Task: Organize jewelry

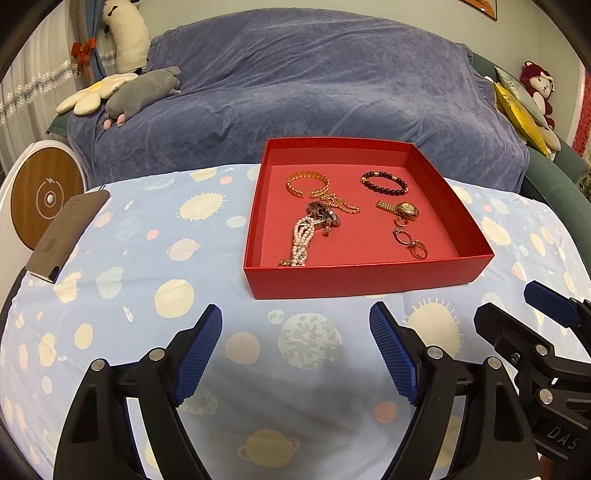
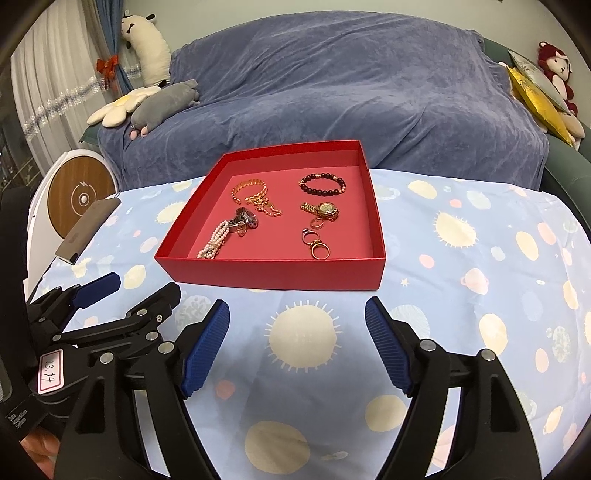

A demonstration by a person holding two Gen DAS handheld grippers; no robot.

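Inside the shallow red box [image 1: 364, 277] lie all the jewelry pieces: a gold cuff bracelet [image 1: 307, 181] at the far left, with a gold chain [image 1: 338, 202] trailing from it, and a dark beaded bracelet [image 1: 384, 182] at the far right. Nearer, a pearl bracelet [image 1: 303, 242] stretches toward the front wall on the left, touching a tangled metallic piece [image 1: 323, 216] whose kind cannot be told. On the right a gold watch [image 1: 400, 209] lies above a loose line of gold rings [image 1: 412, 242].

The box stands on a worktop covered by a pale blue cloth [image 1: 147, 295] printed with cream suns and planets. A brown flat case [image 1: 66, 236] rests on the cloth's far left edge, well apart from the box.

The left gripper [image 1: 295, 347] hovers over the cloth in front of the box, its blue fingers wide apart and holding nothing. The right gripper [image 2: 297, 343] hangs just beside it, likewise spread and empty.

Behind the worktop a sofa under a blue-grey throw [image 1: 314, 81] fills the room's back. On its left end lie a flower-shaped cushion [image 1: 94, 94], a grey plush animal [image 1: 142, 92] and a white plush [image 1: 127, 35]; on its right, gold cushions [image 1: 519, 110] and a red plush monkey [image 1: 537, 86]. A round wooden-topped device [image 1: 46, 199] stands left of the worktop, before pale curtains [image 1: 40, 70].
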